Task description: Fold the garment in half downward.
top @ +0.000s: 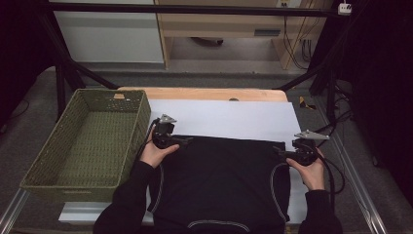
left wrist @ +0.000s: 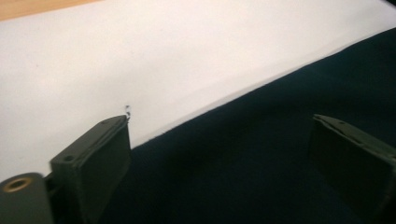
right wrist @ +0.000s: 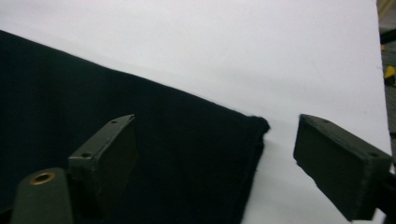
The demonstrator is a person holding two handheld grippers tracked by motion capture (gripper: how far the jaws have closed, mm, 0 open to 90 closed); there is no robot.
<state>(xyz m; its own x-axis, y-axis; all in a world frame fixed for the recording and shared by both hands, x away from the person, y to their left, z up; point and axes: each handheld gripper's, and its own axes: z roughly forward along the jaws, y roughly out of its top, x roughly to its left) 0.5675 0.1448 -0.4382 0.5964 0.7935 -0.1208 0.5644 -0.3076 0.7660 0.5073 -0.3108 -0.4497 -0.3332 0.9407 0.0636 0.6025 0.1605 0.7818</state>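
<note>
- Table top of pale wood [top: 204, 93], mostly covered; a strip shows beyond the far edge of the sheet.
- White flat sheet [top: 229, 119] spread over the table, under the garment; bare band of it lies on the far side of the garment, also seen in the left gripper view [left wrist: 140, 60] and the right gripper view [right wrist: 280, 51].
- Black cloth garment with thin light seam lines [top: 219, 180] lies flat on the sheet, near half of it, straight far edge running across; dark cloth also in [left wrist: 261, 168] and [right wrist: 140, 154].
- Green woven rectangular basket [top: 46, 165] sits just left of the garment, off the sheet's left edge, long side running away from the person.
- Left gripper [top: 187, 140] at the garment's far-left corner, held by the left hand [top: 155, 155]; jaws spread wide apart, nothing between them, one over the sheet edge and one over the cloth [left wrist: 219, 154].
- Right gripper [top: 281, 153] at the garment's far-right corner, held by the right hand [top: 311, 173]; jaws spread wide, straddling the cloth corner without pinching it [right wrist: 217, 154].
</note>
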